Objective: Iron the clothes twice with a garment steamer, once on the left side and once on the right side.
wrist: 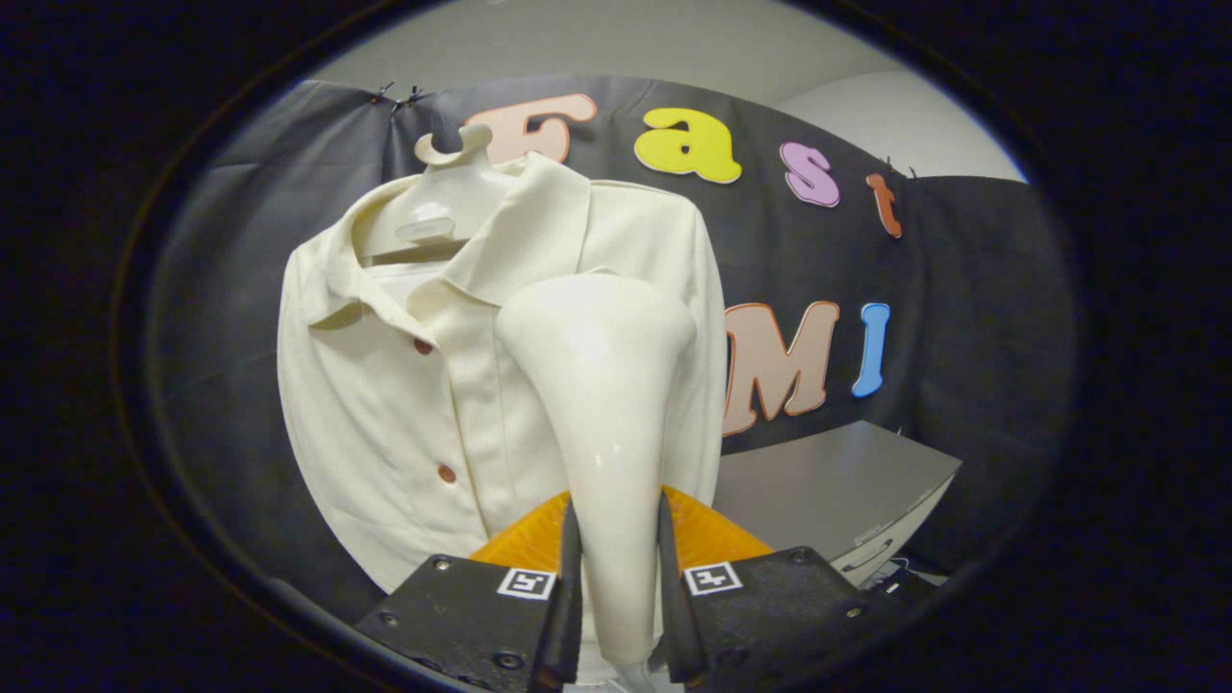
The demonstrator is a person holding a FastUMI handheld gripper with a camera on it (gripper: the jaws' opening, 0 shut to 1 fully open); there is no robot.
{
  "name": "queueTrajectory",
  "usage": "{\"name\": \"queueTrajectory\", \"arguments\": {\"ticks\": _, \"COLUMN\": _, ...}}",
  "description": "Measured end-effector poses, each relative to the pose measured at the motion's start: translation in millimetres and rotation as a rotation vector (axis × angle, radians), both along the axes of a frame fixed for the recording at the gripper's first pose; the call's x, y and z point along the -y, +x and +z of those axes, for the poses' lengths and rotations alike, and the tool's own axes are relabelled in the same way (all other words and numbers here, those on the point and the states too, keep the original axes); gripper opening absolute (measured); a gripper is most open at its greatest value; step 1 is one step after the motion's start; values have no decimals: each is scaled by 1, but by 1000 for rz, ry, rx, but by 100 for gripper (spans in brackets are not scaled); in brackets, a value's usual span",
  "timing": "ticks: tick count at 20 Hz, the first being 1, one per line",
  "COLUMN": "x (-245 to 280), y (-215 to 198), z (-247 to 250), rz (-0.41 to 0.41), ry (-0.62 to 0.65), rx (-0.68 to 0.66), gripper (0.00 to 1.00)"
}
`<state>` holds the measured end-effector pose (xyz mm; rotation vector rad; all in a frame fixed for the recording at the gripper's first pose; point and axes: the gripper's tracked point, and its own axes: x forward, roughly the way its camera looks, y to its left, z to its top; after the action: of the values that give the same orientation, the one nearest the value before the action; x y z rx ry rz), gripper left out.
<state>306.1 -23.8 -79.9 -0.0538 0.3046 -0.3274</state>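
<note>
A cream shirt (404,385) with brown buttons hangs on a white hanger (438,207) against the black cloth wall, beyond my fingers. My gripper (618,568) is shut on the white garment steamer (602,385), both fingers pressing its narrow handle. The steamer's wide head rises ahead of the fingers and lies over the shirt's right half, level with the chest. Whether the head touches the cloth I cannot tell. The steamer hides part of the shirt's right front.
A grey table top (828,491) stands lower right, beyond the fingers and to the right of the shirt. The black cloth wall (962,318) closes off the back. Orange parts of the gripper body (525,539) show behind the fingers.
</note>
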Motion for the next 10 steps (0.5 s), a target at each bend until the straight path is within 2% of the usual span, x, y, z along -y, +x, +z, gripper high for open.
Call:
{"name": "queueTrajectory", "arguments": {"ticks": 2, "x": 0, "y": 0, "z": -26, "rz": 4, "ry": -19, "rx": -52, "gripper": 34}}
{"name": "queueTrajectory", "arguments": {"ticks": 10, "x": 4, "y": -31, "z": -127, "rz": -8, "ry": 29, "rx": -229, "gripper": 35}}
